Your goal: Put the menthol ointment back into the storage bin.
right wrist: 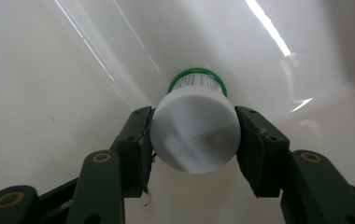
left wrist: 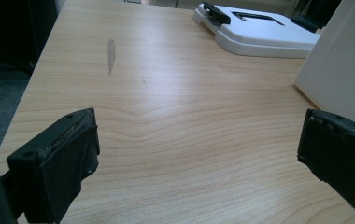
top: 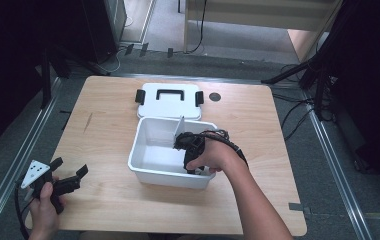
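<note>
While the right gripper (right wrist: 194, 135) grips a white bottle (right wrist: 195, 133) inside the white box (top: 150, 172), the left gripper (left wrist: 199, 158) rests open on the surface (left wrist: 175, 116), its lid (top: 169, 101) behind.

Light wood table (top: 108, 135) on grey floor (top: 238, 60) (cables trailing).

Lid (top: 169, 101) lies behind bin (top: 145, 172); bottle (right wrist: 195, 129) inside.
</note>
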The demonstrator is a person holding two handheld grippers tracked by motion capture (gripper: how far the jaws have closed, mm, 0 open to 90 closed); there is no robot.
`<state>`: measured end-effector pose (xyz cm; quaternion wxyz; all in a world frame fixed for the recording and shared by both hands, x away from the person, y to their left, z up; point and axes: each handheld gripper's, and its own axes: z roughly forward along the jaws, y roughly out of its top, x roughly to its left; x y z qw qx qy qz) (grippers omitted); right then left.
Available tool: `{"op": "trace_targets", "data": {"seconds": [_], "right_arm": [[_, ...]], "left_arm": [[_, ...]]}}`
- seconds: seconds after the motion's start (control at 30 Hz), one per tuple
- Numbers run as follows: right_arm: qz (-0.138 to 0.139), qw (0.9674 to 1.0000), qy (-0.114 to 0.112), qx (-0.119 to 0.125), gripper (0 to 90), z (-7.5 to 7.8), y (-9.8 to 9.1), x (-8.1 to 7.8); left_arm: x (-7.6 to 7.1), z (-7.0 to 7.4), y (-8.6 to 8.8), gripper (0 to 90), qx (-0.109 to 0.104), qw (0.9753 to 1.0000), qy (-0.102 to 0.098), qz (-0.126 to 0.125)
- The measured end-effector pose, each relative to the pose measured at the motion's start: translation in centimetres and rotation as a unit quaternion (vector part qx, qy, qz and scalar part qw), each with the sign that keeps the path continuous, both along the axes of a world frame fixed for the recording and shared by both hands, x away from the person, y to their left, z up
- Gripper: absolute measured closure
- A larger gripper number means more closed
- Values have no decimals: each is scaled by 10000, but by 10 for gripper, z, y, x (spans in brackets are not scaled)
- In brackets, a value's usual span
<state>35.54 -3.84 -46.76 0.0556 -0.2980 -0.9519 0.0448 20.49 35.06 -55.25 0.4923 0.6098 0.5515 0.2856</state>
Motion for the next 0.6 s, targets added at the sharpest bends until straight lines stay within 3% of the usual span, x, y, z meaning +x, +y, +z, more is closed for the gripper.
{"op": "trace_targets", "data": {"seconds": [0.43, 0.6], "right_arm": [[-31, 9995, -160, 278, 419, 18, -3, -3], [-47, 9994, -241, 257, 397, 25, -5, -3]], "left_arm": [[0, 0, 0, 0, 11, 10000, 3, 4], [0, 0, 0, 0, 12, 10000, 8, 1]]}}
